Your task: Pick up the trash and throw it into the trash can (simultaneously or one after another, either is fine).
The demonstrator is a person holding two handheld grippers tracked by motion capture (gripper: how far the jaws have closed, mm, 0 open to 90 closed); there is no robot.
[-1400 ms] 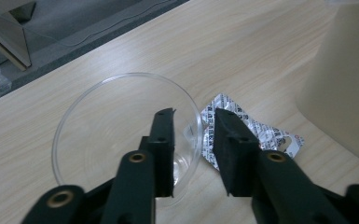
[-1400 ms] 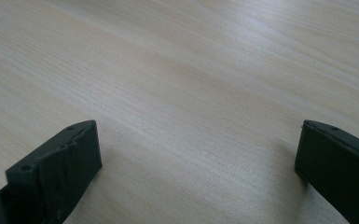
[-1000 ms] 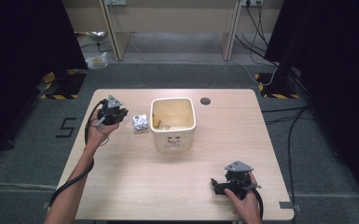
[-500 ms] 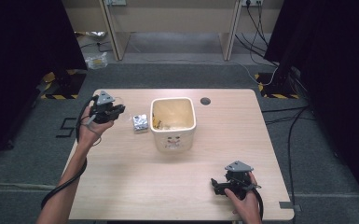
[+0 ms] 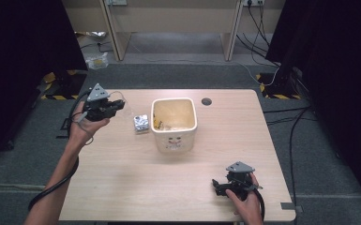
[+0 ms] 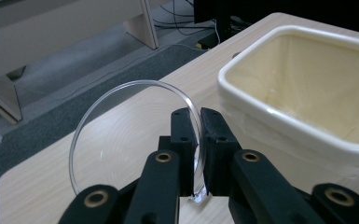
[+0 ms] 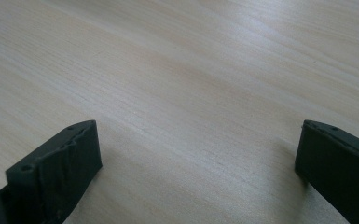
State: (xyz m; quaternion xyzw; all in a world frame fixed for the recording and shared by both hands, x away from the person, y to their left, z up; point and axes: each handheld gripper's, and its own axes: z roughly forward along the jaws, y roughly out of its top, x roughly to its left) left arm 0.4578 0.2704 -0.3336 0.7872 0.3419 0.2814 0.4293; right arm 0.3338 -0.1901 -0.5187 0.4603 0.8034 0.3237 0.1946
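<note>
High view: the cream bin (image 5: 174,123) stands at the far middle of the table (image 5: 122,187) and serves as landmark. The left gripper (image 5: 117,106) is held above the table, well left of the bin, with a faint clear disc (image 5: 118,100) at its tip. A small foil packet (image 5: 141,123) lies just beside the bin's left wall. The right gripper (image 5: 218,186) rests on the table, nearer the person than the bin and to its right.

Left gripper view: the jaws are clamped tight on the lower edge of the clear disc (image 6: 121,140), a thin, transparent round lid standing on edge. The bin (image 6: 303,107) lies ahead and to the right, its mouth open.

Right gripper view: the jaws stand wide apart over bare tabletop (image 7: 191,93), holding nothing.

Risk assessment: the grip bears on a narrow strip of rim only. A quick swing toward the bin could pivot the disc or let it slip free. Excess pressure may crack thin plastic. A low approach could strike the bin's rim.
</note>
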